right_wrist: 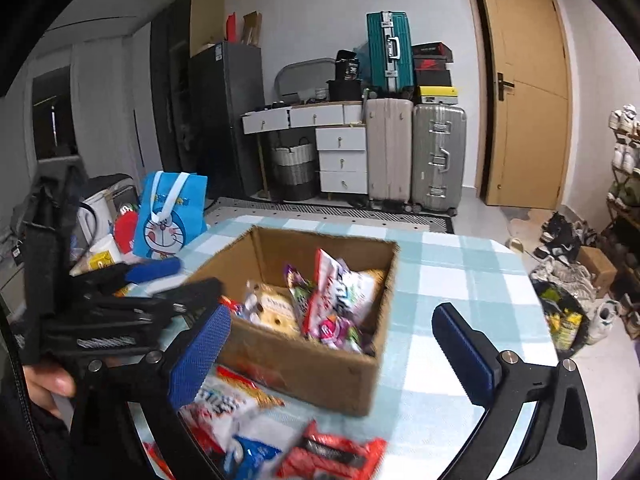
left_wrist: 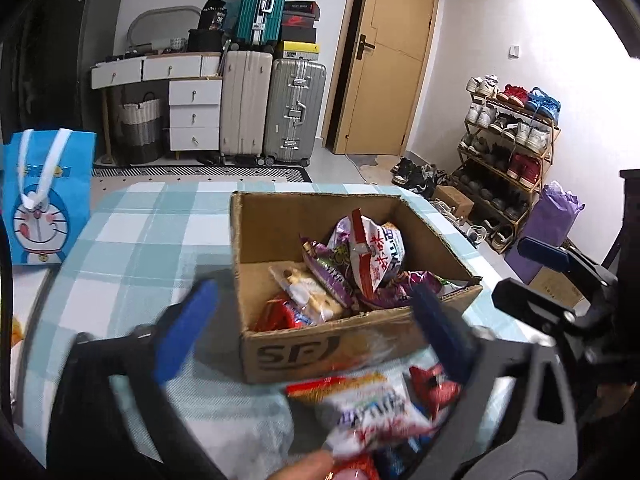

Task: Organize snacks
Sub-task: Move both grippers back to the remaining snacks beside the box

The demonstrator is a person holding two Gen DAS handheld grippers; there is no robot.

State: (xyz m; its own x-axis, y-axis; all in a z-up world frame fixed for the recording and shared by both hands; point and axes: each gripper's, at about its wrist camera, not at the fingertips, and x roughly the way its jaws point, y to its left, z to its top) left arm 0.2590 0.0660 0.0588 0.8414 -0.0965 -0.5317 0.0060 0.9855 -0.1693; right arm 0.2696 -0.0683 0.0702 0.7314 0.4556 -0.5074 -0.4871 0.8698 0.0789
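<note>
An open cardboard box (left_wrist: 304, 356) (right_wrist: 304, 372) stands on a table with a blue-and-white checked cloth (left_wrist: 140, 240). Several snack packets (left_wrist: 360, 256) (right_wrist: 328, 300) lie piled inside it. More loose packets (left_wrist: 372, 408) (right_wrist: 240, 400) lie on the cloth in front of the box, among them a red one (right_wrist: 332, 452). My left gripper (left_wrist: 310, 332) is open, its blue pads spread wide just before the box's near wall and above the loose packets. My right gripper (right_wrist: 332, 354) is open too, in front of the box. Neither holds anything. Each gripper shows in the other's view (left_wrist: 536, 280) (right_wrist: 160, 284).
A blue cartoon gift bag (left_wrist: 44, 200) (right_wrist: 168, 216) stands at the table's left, with a mug and small items (right_wrist: 100, 236) beside it. Behind the table are suitcases (left_wrist: 272, 112), white drawers (left_wrist: 192, 116), a door (left_wrist: 384, 60) and a shoe rack (left_wrist: 508, 148). A person's hand (right_wrist: 44, 384) holds the left gripper.
</note>
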